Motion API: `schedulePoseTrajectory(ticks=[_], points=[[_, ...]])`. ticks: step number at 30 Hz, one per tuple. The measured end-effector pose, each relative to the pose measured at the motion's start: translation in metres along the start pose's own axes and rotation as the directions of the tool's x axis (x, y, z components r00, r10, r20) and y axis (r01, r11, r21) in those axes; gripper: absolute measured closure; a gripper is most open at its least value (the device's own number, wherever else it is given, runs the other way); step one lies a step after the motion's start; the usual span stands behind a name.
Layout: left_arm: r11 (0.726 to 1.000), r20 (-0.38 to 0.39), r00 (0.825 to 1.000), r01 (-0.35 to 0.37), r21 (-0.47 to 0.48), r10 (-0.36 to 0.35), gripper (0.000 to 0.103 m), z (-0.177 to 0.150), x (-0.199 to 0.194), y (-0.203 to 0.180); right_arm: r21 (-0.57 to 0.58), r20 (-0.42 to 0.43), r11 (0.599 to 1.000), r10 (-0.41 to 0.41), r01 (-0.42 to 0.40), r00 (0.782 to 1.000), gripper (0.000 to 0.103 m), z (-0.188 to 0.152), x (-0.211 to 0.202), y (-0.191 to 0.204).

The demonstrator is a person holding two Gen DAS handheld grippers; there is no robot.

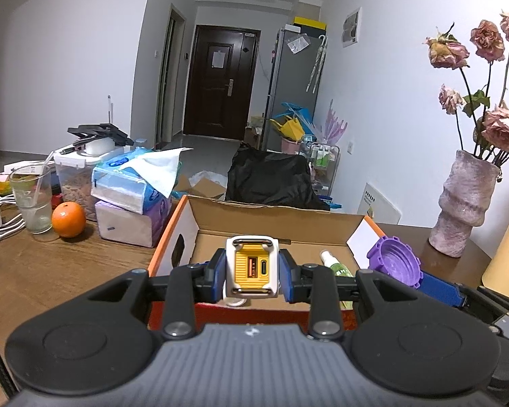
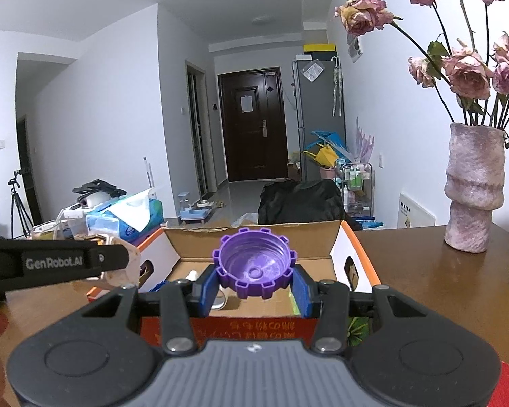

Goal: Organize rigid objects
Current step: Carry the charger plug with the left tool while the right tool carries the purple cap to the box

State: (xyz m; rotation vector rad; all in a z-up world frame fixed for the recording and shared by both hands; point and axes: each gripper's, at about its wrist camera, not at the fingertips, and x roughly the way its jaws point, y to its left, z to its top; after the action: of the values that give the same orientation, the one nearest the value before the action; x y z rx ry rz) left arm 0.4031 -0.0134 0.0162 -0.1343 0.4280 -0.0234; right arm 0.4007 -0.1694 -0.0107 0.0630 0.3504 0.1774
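My left gripper (image 1: 253, 273) is shut on a small yellow and white charger block (image 1: 252, 268), held over the near edge of an open cardboard box (image 1: 275, 213). A green spray bottle (image 1: 336, 264) lies inside the box. My right gripper (image 2: 254, 279) is shut on a purple toothed cap (image 2: 254, 266), its hollow side facing me, above the same box (image 2: 254, 234). In the left wrist view the purple cap (image 1: 395, 261) and a blue finger (image 1: 439, 286) of the right gripper show at the right. The left gripper's black arm (image 2: 54, 263) crosses the right wrist view at the left.
On the wooden table (image 1: 51, 271) left of the box stand tissue packs (image 1: 132, 183), an orange (image 1: 68, 219), a glass (image 1: 34, 203), a lidded container (image 1: 74, 169) and white cables (image 1: 0, 224). A pink vase of dried roses (image 2: 473, 186) stands at the right.
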Motion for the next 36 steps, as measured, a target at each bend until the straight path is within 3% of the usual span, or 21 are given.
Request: schedulePoseTrajectory(ticks=[36], points=[[0.998, -0.023, 0.998, -0.054, 0.013, 0.054, 0.07, 0.028, 0.099, 0.001, -0.02, -0.023, 0.999, -0.048, 0.048, 0.999, 0.058, 0.018, 0.086, -0.014]])
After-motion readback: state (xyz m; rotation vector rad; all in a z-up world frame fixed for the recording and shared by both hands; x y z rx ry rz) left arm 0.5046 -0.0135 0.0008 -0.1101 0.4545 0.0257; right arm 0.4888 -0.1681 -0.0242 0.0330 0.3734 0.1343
